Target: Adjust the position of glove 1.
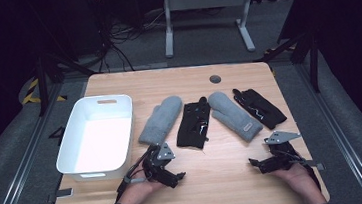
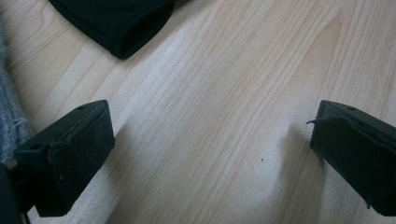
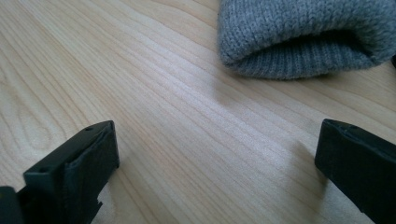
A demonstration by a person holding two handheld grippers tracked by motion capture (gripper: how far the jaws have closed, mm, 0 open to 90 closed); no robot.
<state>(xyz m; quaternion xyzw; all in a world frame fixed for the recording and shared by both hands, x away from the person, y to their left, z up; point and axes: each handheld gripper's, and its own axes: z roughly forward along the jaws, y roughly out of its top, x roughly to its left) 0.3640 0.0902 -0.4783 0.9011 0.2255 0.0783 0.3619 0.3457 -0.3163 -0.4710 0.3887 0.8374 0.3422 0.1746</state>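
Note:
Four gloves lie in a row across the wooden table (image 1: 226,178): a grey knit mitten (image 1: 160,119), a black glove (image 1: 193,123), a second grey mitten (image 1: 233,114) and a second black glove (image 1: 259,105). My left gripper (image 1: 175,177) rests low on the table just in front of the first mitten, jaws wide open over bare wood (image 2: 210,135), with the black glove's cuff (image 2: 121,23) ahead. My right gripper (image 1: 256,164) lies near the front right, open and empty, and the second grey mitten's cuff (image 3: 299,42) sits just beyond its jaws.
A white plastic bin (image 1: 97,135) stands empty at the table's left side. A round cable grommet (image 1: 215,78) is set near the far edge. Beyond the table are a desk frame (image 1: 205,14) and cables on the floor.

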